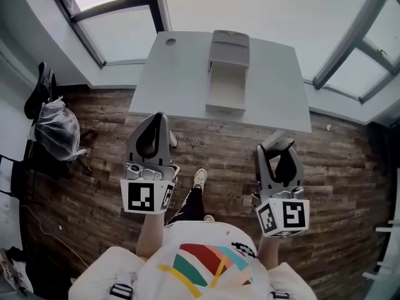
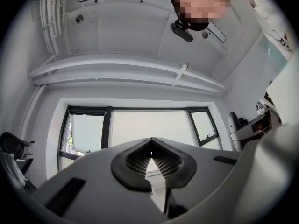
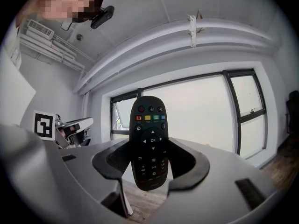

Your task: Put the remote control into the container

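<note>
left gripper (image 1: 156, 119) and right gripper (image 1: 279, 146) hang over the brown wooden plank floor (image 1: 94, 186), short of the pale grey worktop (image 1: 175, 80) bearing an open grey rectangular container (image 1: 226, 86).

left gripper view: jaws pressed together, nothing between.

right gripper view: jaws clamped on the black oval remote control (image 3: 150, 141), which stands upright with its buttons facing the camera.

Matt blk plastic remote (image 3: 149, 141); rough wood floor (image 1: 94, 186)
</note>
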`<state>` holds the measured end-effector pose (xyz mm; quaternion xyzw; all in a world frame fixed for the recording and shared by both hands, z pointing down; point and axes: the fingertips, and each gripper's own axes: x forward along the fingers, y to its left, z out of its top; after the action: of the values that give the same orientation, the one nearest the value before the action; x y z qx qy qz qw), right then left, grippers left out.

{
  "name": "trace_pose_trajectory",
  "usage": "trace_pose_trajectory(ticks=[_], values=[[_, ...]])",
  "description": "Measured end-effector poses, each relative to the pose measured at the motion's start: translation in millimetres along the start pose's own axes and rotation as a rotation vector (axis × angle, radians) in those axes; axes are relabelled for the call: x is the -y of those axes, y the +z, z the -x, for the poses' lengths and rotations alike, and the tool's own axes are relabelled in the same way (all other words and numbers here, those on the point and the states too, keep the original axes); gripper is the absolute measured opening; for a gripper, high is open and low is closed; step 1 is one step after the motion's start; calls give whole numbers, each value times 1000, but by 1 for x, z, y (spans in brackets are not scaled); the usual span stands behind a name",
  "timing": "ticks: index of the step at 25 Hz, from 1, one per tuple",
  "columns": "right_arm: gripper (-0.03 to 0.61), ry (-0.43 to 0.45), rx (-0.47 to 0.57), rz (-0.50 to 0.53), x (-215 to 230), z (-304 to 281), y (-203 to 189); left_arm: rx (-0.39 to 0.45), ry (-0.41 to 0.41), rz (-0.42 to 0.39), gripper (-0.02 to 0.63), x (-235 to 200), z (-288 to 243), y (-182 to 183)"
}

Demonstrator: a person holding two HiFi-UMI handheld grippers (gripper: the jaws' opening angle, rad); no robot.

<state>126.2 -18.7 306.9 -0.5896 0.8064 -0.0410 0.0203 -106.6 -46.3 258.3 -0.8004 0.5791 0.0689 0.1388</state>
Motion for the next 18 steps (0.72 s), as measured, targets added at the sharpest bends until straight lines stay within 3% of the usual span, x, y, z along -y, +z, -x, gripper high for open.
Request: trace_pose_trajectory(ticks=[18], values=[[232, -30, -5, 22, 13, -203, 19, -42, -71, 59, 8, -90, -173, -70]])
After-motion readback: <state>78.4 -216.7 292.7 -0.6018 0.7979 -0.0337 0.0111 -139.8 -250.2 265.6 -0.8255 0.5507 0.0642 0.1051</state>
